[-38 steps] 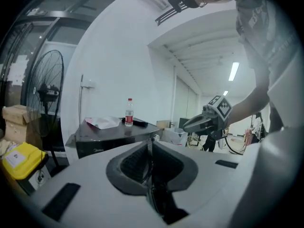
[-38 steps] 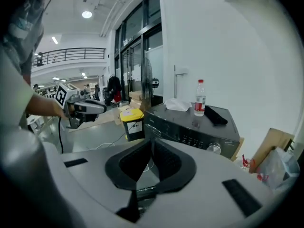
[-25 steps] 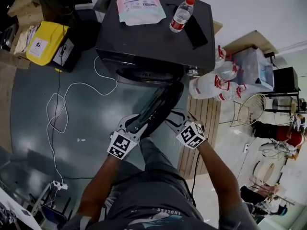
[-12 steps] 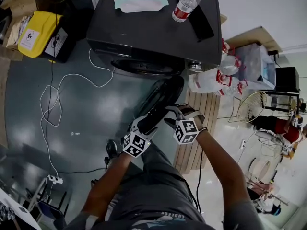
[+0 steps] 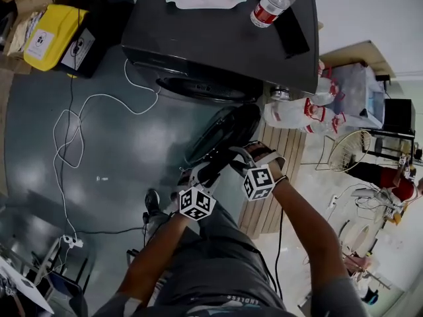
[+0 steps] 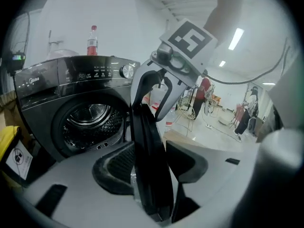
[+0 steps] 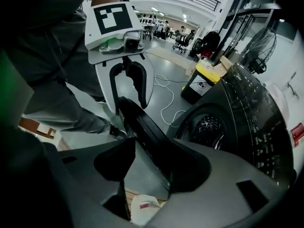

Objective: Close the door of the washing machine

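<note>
door [image 5: 225, 129]: swung open from washing machine [image 5: 218, 38]
left gripper [image 5: 201, 172]: jaws closing, door edge between
right gripper [image 5: 239, 156]: jaws closing, door edge between

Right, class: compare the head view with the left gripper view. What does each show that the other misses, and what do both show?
Only the head view: the thin white cable looped across the grey floor, and the flat black object lying on top of the black front-loading washing machine.

Only the left gripper view: the perforated steel drum inside the opening, and the round silver control knob.

Both: the dark round door, standing open, the clear plastic bottle with a red label, and the yellow box.
</note>
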